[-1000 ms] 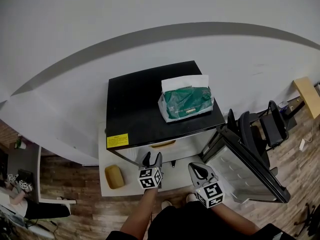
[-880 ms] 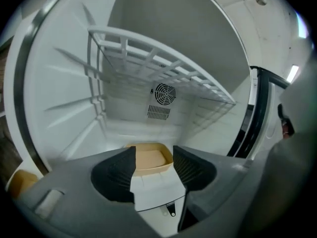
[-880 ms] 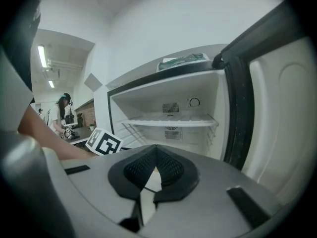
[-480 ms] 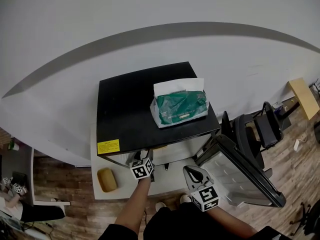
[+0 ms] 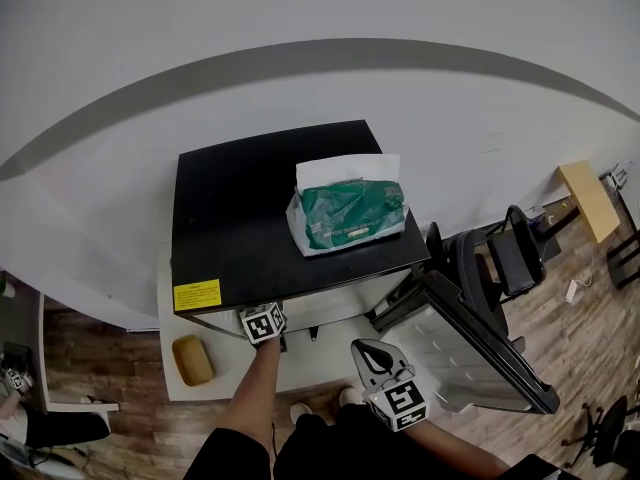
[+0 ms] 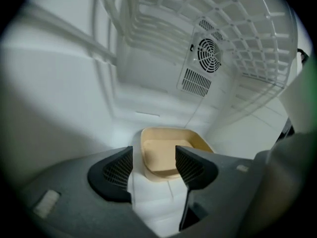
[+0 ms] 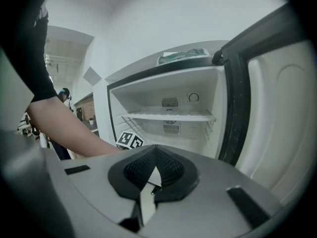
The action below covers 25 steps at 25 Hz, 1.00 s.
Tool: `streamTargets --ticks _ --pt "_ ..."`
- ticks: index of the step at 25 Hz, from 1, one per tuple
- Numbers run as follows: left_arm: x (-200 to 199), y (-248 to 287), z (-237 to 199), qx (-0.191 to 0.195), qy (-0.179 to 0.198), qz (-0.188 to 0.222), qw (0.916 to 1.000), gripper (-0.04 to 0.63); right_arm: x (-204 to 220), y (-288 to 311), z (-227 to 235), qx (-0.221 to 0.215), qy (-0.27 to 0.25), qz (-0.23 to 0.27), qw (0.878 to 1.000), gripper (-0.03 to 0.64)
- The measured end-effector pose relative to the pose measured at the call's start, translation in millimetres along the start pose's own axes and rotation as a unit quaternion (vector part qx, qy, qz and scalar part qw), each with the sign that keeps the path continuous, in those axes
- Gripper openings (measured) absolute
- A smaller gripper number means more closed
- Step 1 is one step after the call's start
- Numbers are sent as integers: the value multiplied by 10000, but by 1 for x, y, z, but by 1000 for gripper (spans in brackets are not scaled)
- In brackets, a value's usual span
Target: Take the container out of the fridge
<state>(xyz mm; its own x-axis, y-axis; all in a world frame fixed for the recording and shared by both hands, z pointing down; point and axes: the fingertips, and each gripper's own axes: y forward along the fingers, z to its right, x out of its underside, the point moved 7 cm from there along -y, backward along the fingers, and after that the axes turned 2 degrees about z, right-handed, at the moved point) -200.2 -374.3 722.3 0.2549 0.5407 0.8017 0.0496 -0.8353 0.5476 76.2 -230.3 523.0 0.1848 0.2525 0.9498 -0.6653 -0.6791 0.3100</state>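
Note:
A shallow tan container rests on the white floor of the fridge, whose door hangs open to the right. My left gripper is reaching into the fridge, low down. Its jaws have just been opening and now stand wide. The container's near edge lies between the fingertips, and the pads are clear of it. From above only its marker cube shows, at the fridge's front edge. My right gripper hangs in front of the fridge, shut and holding nothing.
A green tissue pack lies on the fridge's black top. A wire shelf hangs above the left gripper, and a fan vent sits in the back wall. A tan block lies on the white base at the left. Chairs stand at the right.
The left gripper has gone forward and down from in front of the fridge into its opening, so its fingers are now hidden under the black top. The right gripper has kept still.

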Motion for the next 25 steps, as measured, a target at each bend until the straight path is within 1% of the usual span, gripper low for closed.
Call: streamTargets --ticks 5,9,12,15,19,22,25 --pt "9 9 -3 25 -11 -117 9999 256 3 -7 -2 72 -24 -95 9999 0" --pt "7 15 -5 -60 -10 -19 10000 255 5 -12 -1 126 -82 -162 9998 0" --pt "7 19 -10 -121 -136 -93 9998 255 6 -17 -1 207 -82 -188 9996 0" --pt "6 24 -10 -110 -116 -163 9997 254 8 -22 1 304 -87 -210 9993 0" --pt "2 27 -14 -137 -39 -193 9997 193 9 -29 4 489 -77 -198 9986 0" --pt "2 27 -16 -134 -53 -247 9996 127 11 -35 7 587 -65 -235 9980 0" --pt "4 27 -18 -131 -98 -314 9994 110 12 -38 6 648 -51 -242 9976 0"
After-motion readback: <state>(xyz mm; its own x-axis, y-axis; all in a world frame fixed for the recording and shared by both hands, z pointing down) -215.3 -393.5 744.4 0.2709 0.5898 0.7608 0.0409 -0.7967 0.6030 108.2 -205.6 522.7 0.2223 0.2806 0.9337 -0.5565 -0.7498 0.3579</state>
